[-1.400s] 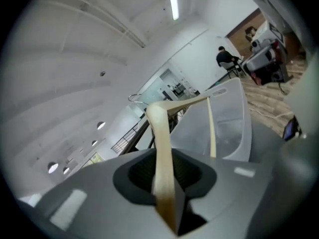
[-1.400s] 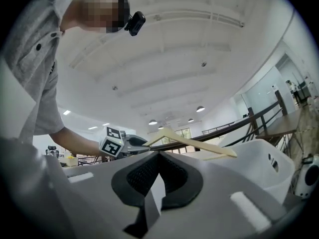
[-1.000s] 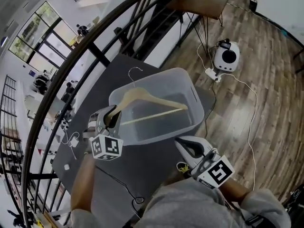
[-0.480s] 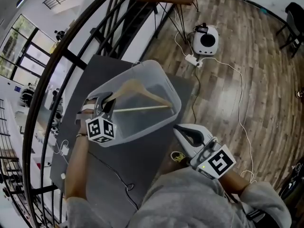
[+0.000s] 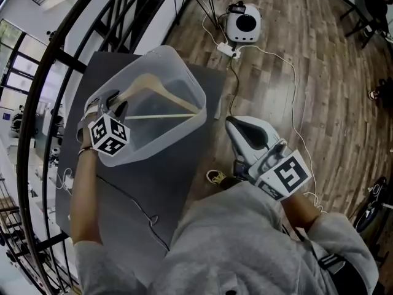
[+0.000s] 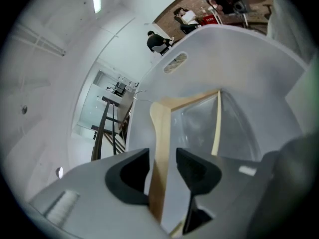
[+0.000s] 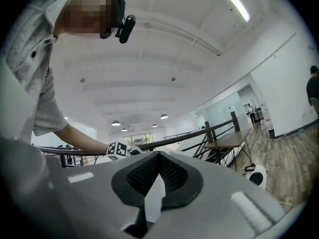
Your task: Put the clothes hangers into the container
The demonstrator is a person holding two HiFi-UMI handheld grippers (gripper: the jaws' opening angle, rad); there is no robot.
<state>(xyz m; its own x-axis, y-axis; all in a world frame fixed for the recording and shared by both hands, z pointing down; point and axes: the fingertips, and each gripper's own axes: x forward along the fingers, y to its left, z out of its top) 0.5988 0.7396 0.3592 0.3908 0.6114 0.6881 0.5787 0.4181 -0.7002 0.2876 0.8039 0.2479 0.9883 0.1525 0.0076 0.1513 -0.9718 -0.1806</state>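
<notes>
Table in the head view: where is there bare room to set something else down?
The widest bare stretch of the table lies between the container and the person's body, right of the thin black cable. The far end is crowded: the container, with the wooden hanger inside, takes most of it.

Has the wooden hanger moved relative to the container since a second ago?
Yes. Judged against the rim of the clear container, the wooden hanger has sunk lower, down between the walls.

Open-topped container (image 5: 172,137), hanger (image 5: 159,116) across it; black railing (image 5: 55,57) close behind.
</notes>
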